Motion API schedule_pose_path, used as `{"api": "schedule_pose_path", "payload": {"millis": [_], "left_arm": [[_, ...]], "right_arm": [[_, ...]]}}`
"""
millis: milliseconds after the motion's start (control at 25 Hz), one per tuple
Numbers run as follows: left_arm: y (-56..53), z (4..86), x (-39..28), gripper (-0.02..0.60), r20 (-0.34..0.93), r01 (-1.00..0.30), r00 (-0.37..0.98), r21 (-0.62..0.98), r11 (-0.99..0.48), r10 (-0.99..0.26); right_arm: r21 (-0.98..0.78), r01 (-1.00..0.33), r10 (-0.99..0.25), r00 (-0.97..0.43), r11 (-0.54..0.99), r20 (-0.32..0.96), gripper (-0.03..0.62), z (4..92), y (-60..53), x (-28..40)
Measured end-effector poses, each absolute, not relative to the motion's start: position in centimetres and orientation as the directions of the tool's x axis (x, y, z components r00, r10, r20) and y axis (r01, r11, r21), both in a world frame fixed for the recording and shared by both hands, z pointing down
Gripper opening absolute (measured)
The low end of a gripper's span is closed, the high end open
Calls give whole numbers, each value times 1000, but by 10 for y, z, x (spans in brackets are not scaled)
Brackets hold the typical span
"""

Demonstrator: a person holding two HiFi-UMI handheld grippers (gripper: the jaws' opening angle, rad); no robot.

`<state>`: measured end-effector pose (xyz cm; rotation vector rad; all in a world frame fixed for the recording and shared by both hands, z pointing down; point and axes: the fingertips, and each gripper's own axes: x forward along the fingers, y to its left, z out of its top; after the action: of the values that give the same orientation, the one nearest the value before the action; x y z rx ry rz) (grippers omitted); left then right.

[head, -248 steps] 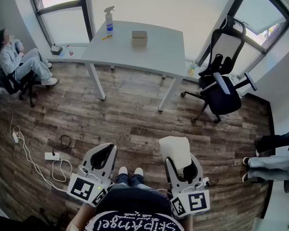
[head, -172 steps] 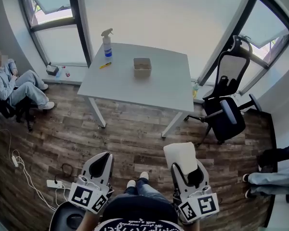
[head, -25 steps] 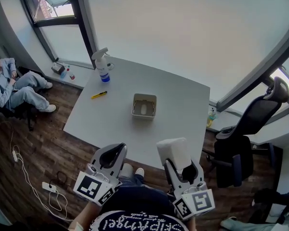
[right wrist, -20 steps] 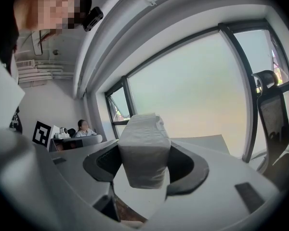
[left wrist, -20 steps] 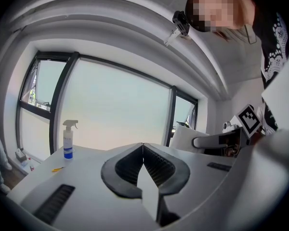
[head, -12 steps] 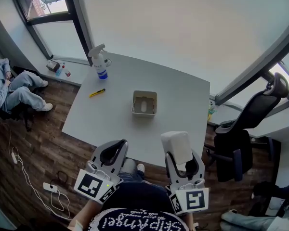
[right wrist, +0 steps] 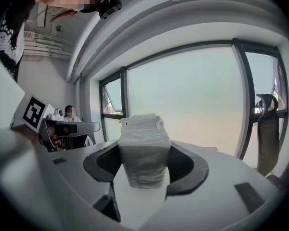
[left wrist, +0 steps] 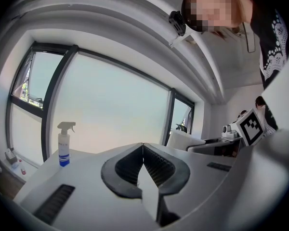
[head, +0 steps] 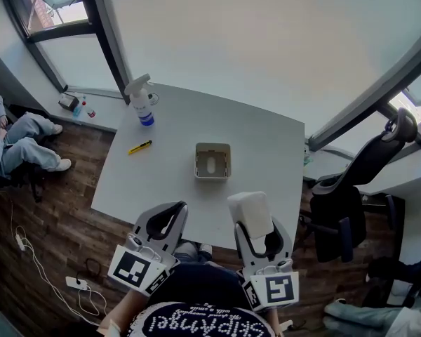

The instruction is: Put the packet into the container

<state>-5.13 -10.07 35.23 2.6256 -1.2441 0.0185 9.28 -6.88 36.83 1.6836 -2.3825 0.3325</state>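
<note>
In the head view, the right gripper (head: pixel 257 229) is seen low in the picture, and a white packet (head: pixel 249 213) is pinched between its jaws. The packet stands out of the jaws with its long axis along them, directed forward to the table (head: pixel 161 184). The container (head: pixel 212 161), a small open box, is placed near the middle of the table, ahead of the packet and a little to its left, well apart from it. The left gripper (head: pixel 166 218) is held beside the right one and is directed to the same table, but nothing is carried by it. A spray bottle (head: pixel 140 102) and a yellow pen (head: pixel 140 147) are found further left on the table, away from the container. In the left gripper view, the jaws are seen pressed together with nothing between them, and only the bottle and the table edge are shown in front. In the right gripper view, the packet is seen clamped by its lower part between both jaws, upright and not tilted; the container is not visible there, since it is hidden behind the packet or below the frame. It is judged that the packet must be carried forward and slightly left by the right gripper until it is above the opening of the container.
</note>
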Motion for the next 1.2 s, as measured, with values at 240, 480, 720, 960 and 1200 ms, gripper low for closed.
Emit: {"api": "schedule_pose_path", "payload": {"millis": [240, 480, 720, 960, 1200], "left_arm": [[-121, 352, -55, 8, 106, -743, 663, 213, -634, -741], [-134, 357, -57, 8, 108, -720, 688, 219, -658, -718], [-145, 360, -54, 8, 112, -697, 713, 221, -682, -692], [-145, 364, -53, 8, 126, -694, 717, 224, -684, -686], [-147, 363, -58, 8, 131, -716, 695, 218, -663, -707]], "right_arm": [[-50, -958, -913, -283, 281, 295, 270, 365, -83, 92], [-52, -966, -917, -256, 253, 304, 270, 369, -89, 88], [-56, -974, -922, -225, 219, 315, 270, 372, -93, 90], [-68, -971, -917, -238, 229, 320, 270, 376, -96, 87], [-78, -960, -906, -279, 268, 317, 270, 377, -106, 82]]}}
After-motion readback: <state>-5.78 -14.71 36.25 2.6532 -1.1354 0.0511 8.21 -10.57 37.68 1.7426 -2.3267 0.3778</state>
